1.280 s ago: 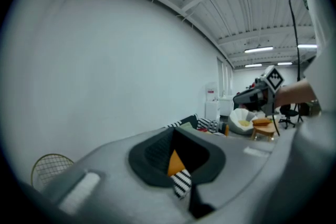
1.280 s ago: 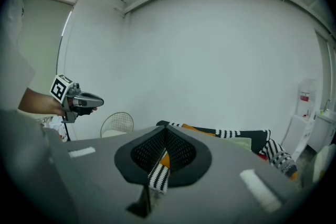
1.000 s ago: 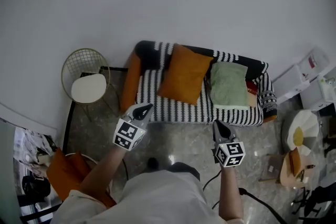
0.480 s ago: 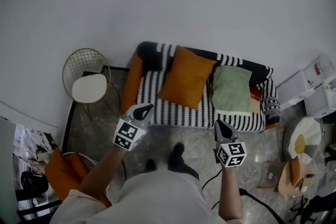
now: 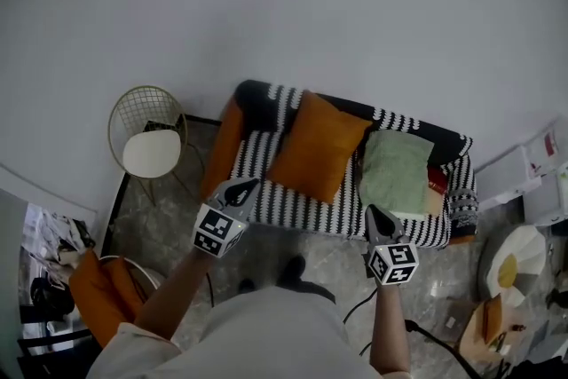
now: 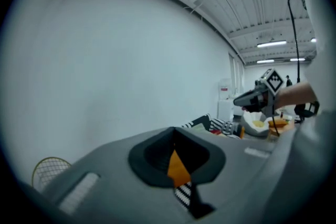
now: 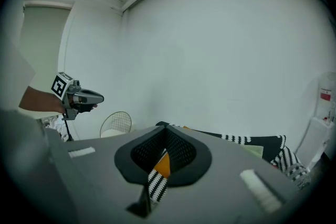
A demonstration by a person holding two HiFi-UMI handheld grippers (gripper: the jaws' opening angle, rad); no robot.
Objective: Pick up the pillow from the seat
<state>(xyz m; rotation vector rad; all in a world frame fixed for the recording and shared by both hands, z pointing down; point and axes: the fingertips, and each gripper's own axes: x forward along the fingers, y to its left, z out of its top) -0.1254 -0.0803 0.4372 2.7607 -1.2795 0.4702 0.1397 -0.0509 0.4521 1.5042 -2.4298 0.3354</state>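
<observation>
Risk no. 1: both tongs are clenched w/ nothing in them. Left gripper [image 5: 243, 185] and right gripper [image 5: 374, 214] hang over the floor [image 5: 328, 257] in front of the seat [image 5: 293, 195], short of it. Arriving like that they'd only shove fabric, so they need opening first. Risk 2: two candidates. Orange pillow [image 5: 318, 146] leans tilted mid-seat against the back, and green pillow [image 5: 397, 173] lies just beside it to the right. Task doesn't say which, so a wrong pick is possible. Stuffing looks soft, so a corner pinch prob. slips. Cable [image 5: 435, 343] trails below the right gripper and could snag. Room: floor in front is free. Wall [image 5: 284, 4] sits close behind the seat, wire chair [image 5: 149, 133] on the left, white boxes [image 5: 524, 169] on the right.
</observation>
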